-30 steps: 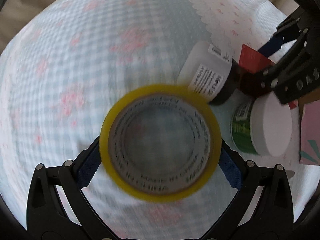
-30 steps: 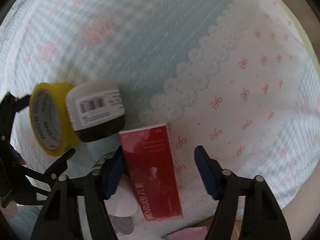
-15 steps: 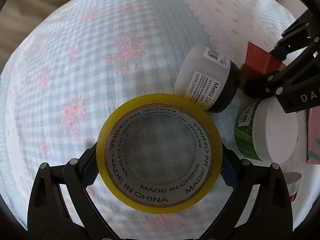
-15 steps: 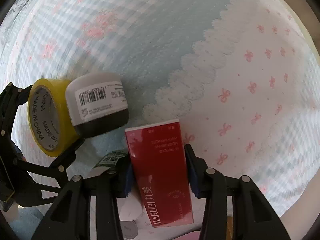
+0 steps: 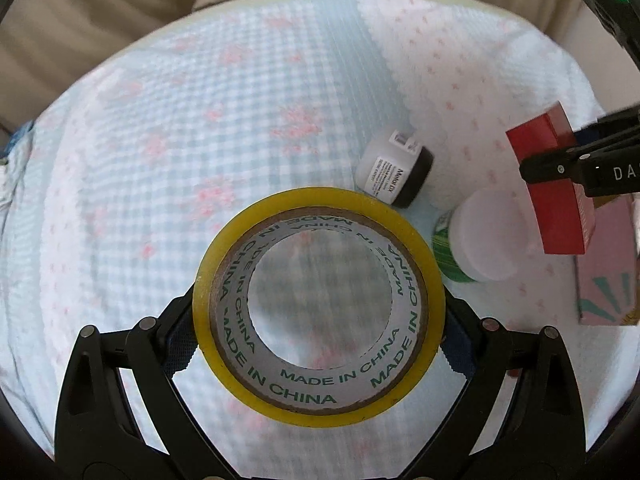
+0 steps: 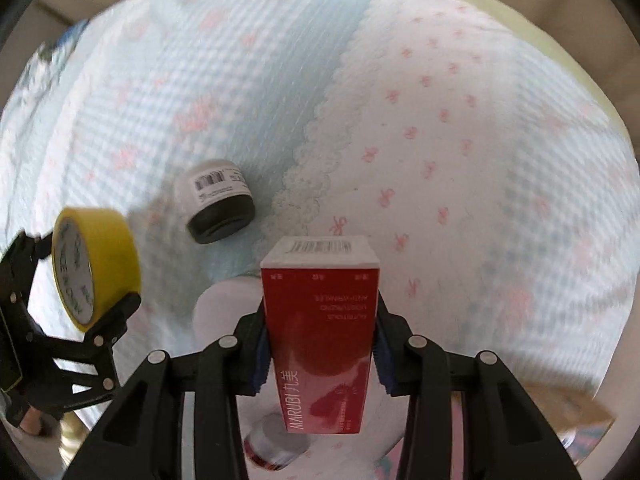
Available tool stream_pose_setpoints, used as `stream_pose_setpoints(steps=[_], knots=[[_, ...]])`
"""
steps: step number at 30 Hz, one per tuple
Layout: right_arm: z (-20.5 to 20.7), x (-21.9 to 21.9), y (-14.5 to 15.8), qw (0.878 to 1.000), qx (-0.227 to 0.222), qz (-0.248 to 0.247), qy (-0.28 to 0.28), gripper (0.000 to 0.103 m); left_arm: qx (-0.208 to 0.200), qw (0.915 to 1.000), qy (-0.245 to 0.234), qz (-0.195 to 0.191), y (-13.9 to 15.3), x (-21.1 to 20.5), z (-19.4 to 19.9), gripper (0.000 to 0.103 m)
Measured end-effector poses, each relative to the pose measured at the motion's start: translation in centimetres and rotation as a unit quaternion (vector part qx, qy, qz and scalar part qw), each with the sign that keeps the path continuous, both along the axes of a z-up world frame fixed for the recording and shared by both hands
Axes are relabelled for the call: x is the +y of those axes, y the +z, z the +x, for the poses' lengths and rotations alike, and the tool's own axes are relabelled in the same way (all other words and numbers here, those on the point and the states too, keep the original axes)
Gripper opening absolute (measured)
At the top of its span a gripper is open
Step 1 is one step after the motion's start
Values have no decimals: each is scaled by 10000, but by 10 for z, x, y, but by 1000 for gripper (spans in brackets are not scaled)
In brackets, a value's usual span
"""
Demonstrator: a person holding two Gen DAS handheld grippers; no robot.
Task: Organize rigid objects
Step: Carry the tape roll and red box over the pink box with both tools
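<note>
Red box [image 6: 320, 332] is clamped upright in the right gripper [image 6: 320, 346], barcode end up.
Yellow tape roll [image 5: 319, 306] is gripped wide by the left gripper [image 5: 319, 344].

Left hand-held gripper [image 5: 319, 344] spread wide, gripping, right hand-held gripper [image 6: 320, 350] clamped, seemingly pointing down

Your two wrist cameras look steeply down, close over the patterned bedspread [image 5: 248, 92]. Each frames its own fingers at the bottom edge. Both views share the yellow tape roll [image 5: 320, 292], red box [image 6: 320, 336] and grey jar [image 6: 216, 200].
</note>
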State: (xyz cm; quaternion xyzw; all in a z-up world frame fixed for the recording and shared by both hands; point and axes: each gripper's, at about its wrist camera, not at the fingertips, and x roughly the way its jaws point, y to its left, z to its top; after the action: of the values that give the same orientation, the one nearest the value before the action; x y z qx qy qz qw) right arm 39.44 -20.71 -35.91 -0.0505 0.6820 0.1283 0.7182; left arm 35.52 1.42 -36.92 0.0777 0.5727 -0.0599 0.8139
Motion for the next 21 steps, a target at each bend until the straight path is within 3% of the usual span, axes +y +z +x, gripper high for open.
stream_pose_setpoints(steps=[7,14,21], knots=[[-47,-9,69,9954,-395,439,-755,39,-335,9994,68,-88,59,16,-42,96],[-116,1,125,9841,-815,739,-1396,39,-619,9968,154,-486,133,38,-98,96],[-187,-8,189,9687,-1221,913,-1962,39,-964,9934,-158,-601,189,16,-149,96]])
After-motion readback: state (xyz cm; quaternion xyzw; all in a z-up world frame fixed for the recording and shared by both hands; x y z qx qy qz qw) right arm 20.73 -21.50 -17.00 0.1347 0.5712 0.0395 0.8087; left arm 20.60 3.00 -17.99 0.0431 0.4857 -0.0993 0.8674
